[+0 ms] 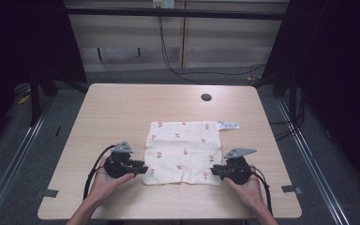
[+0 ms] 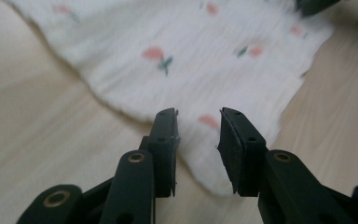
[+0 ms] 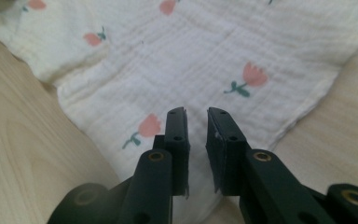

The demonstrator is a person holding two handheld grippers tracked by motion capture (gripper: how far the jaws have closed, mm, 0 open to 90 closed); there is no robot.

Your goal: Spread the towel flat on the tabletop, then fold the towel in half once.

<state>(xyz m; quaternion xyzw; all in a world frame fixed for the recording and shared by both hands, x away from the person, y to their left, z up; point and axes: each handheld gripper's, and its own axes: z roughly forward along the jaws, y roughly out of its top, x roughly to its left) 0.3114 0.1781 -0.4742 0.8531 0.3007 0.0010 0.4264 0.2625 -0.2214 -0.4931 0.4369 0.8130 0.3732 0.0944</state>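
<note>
A white cloth (image 1: 183,152) printed with small pink tulips lies flat on the wooden table (image 1: 117,108). My left gripper (image 1: 143,168) sits at the cloth's near left corner and my right gripper (image 1: 214,171) at its near right corner, each held in a hand. In the left gripper view the jaws (image 2: 198,116) stand apart over the cloth's (image 2: 191,51) corner without pinching it. In the right gripper view the jaws (image 3: 196,114) leave a narrow gap, with the cloth (image 3: 191,60) lying flat beneath them.
A white label (image 1: 228,125) sticks out at the cloth's far right corner. A round cable hole (image 1: 206,97) sits near the table's far edge. Dark frames and cables surround the table. The other gripper's tip (image 2: 314,4) shows beyond the cloth.
</note>
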